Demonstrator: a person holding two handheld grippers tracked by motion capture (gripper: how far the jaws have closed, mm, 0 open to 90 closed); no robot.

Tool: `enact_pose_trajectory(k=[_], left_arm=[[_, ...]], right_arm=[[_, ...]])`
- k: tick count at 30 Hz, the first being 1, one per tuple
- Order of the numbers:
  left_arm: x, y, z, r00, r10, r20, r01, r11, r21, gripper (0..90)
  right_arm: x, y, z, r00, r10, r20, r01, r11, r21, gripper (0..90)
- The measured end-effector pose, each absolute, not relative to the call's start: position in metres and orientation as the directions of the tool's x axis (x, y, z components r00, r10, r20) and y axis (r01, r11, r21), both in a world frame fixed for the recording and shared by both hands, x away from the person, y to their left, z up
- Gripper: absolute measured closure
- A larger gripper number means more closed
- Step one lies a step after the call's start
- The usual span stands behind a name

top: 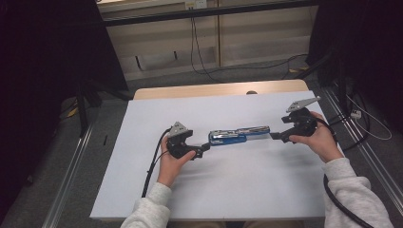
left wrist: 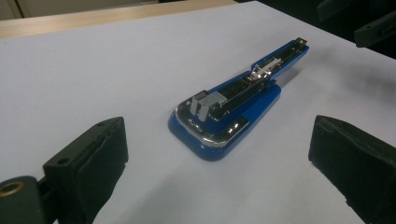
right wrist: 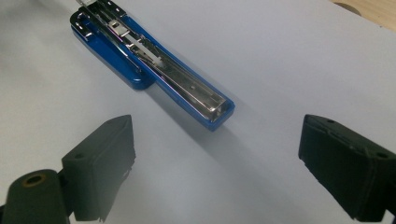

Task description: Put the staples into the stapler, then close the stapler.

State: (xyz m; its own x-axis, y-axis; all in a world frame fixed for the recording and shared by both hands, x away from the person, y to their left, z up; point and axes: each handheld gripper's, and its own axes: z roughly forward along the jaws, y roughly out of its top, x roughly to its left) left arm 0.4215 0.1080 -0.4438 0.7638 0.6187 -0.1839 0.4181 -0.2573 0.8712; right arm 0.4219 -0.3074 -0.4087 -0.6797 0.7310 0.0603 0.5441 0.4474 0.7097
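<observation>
Stapler (top: 239, 135) unfolded flat on table (top: 142, 142) | both hand-held grippers' jaws spread, ungrasped | left gripper view: chrome hinge end

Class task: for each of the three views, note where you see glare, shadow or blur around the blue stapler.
High view: surroundings dark, the white table evenly lit, the stapler small and soft. Left gripper view: glare on the stapler's chrome rim, near jaws blurred. Right gripper view: bright glints along the stapler's metal channel, soft shadow beside it.

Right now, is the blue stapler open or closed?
Open. The stapler lies unfolded flat on the white table, its shiny metal staple channel facing up, stretched out past the blue base.
</observation>
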Motion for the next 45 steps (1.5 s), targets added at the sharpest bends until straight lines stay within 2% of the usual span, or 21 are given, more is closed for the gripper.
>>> enact_pose_trajectory(k=[19, 25, 26, 27, 29, 31, 33, 34, 35, 37, 41, 45], left_arm=[[0.429, 0.106, -0.447, 0.758, 0.63, -0.171, 0.425, -0.278, 0.862, 4.9], [0.43, 0.104, -0.449, 0.76, 0.634, -0.145, 0.416, -0.303, 0.857, 11.4], [0.429, 0.104, -0.449, 0.758, 0.638, -0.137, 0.416, -0.311, 0.854, 18.3], [0.43, 0.104, -0.449, 0.759, 0.636, -0.138, 0.416, -0.311, 0.854, 18.3], [0.431, 0.103, -0.448, 0.749, 0.652, -0.122, 0.417, -0.319, 0.851, 25.5], [0.432, 0.101, -0.448, 0.749, 0.651, -0.127, 0.423, -0.322, 0.847, 39.3], [0.433, 0.1, -0.449, 0.744, 0.662, -0.087, 0.417, -0.36, 0.835, 48.5], [0.434, 0.099, -0.45, 0.741, 0.665, -0.093, 0.43, -0.364, 0.826, 57.0], [0.435, 0.098, -0.451, 0.738, 0.668, -0.099, 0.441, -0.365, 0.82, 58.5], [0.436, 0.097, -0.453, 0.733, 0.67, -0.118, 0.461, -0.362, 0.81, 69.8], [0.438, 0.092, -0.456, 0.731, 0.671, -0.124, 0.482, -0.379, 0.79, 81.4], [0.439, 0.089, -0.458, 0.728, 0.675, -0.12, 0.495, -0.396, 0.773, 86.2]], right_arm=[[0.423, -0.316, -0.411, -0.66, 0.748, 0.067, 0.559, 0.43, 0.709, 10.4], [0.422, -0.319, -0.411, -0.652, 0.755, 0.066, 0.562, 0.423, 0.711, 10.7], [0.422, -0.319, -0.41, -0.649, 0.758, 0.061, 0.561, 0.423, 0.712, 10.7], [0.422, -0.319, -0.41, -0.649, 0.758, 0.061, 0.561, 0.423, 0.712, 10.7], [0.422, -0.319, -0.411, -0.648, 0.759, 0.063, 0.561, 0.42, 0.714, 10.7], [0.423, -0.32, -0.411, -0.645, 0.761, 0.061, 0.562, 0.42, 0.713, 10.9], [0.423, -0.32, -0.411, -0.643, 0.764, 0.058, 0.563, 0.419, 0.712, 11.0], [0.423, -0.32, -0.412, -0.642, 0.765, 0.061, 0.565, 0.418, 0.711, 11.0], [0.423, -0.32, -0.413, -0.644, 0.763, 0.061, 0.564, 0.419, 0.711, 11.0], [0.423, -0.321, -0.415, -0.64, 0.766, 0.052, 0.568, 0.427, 0.703, 11.2], [0.423, -0.324, -0.418, -0.631, 0.773, 0.066, 0.582, 0.416, 0.698, 11.3], [0.423, -0.325, -0.422, -0.626, 0.777, 0.069, 0.591, 0.415, 0.692, 13.4]])
